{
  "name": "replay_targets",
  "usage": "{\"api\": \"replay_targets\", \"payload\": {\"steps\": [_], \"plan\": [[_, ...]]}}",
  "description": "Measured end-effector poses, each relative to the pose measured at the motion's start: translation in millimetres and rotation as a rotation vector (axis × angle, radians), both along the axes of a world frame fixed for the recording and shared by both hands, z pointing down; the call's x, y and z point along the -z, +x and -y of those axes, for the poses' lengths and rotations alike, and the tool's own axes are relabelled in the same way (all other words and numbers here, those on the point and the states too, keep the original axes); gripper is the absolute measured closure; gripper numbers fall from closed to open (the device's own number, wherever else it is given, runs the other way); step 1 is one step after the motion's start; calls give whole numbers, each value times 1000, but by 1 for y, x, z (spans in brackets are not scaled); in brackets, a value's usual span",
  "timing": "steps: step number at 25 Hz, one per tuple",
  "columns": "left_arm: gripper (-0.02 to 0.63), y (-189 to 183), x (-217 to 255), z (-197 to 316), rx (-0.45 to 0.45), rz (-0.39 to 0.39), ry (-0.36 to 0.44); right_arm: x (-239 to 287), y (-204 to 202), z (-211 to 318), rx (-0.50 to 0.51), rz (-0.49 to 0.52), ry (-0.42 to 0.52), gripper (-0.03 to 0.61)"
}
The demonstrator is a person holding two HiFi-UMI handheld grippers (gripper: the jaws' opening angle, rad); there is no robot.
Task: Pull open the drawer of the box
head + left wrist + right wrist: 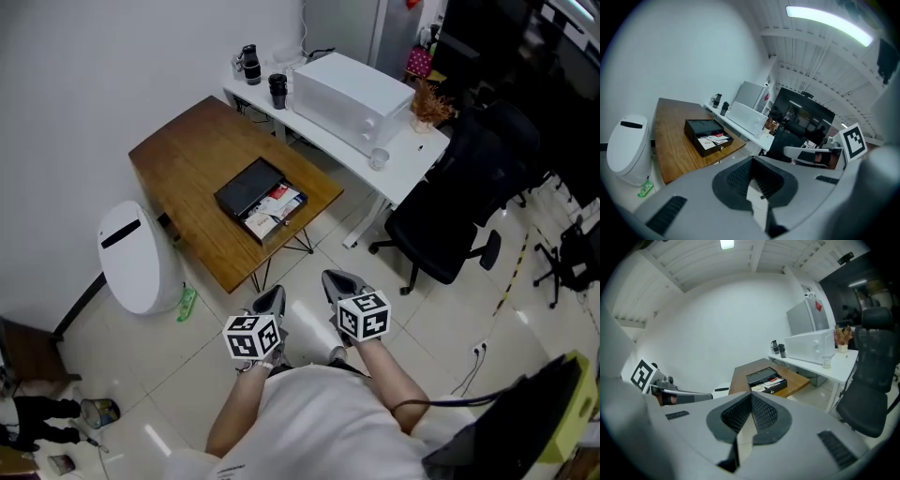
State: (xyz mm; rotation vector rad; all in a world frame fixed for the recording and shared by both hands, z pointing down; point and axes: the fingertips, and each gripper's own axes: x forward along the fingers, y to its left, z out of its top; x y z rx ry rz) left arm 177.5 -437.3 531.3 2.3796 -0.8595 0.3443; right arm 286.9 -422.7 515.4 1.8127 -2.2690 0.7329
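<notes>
A black box [246,186] lies on the wooden table [192,155], and its drawer [277,212] stands pulled out toward the table's front edge with papers and cards inside. Both grippers hang close to my body over the tiled floor, well short of the table. My left gripper [271,301] and right gripper [341,284] hold nothing, and their jaws meet at the tips. In the left gripper view, my left gripper [752,161] points toward the box [700,126] at the far left. The right gripper [751,395] faces the box [762,376] straight ahead in its own view.
A white lidded bin [139,259] stands left of the table, with a green bottle [187,303] on the floor beside it. Behind is a white desk [417,164] carrying a white appliance [352,98] and black cups [277,90]. A black office chair [459,211] sits at the right.
</notes>
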Motion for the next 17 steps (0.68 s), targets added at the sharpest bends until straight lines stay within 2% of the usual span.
{"api": "replay_targets", "payload": {"steps": [7,17], "plan": [[614,0,-8,-11,10,18,-9,-11,3,-8,1,44,-23,591],[614,5,-9,-7,6,29,-8,-8,6,-6,2,48,-15,591]]}}
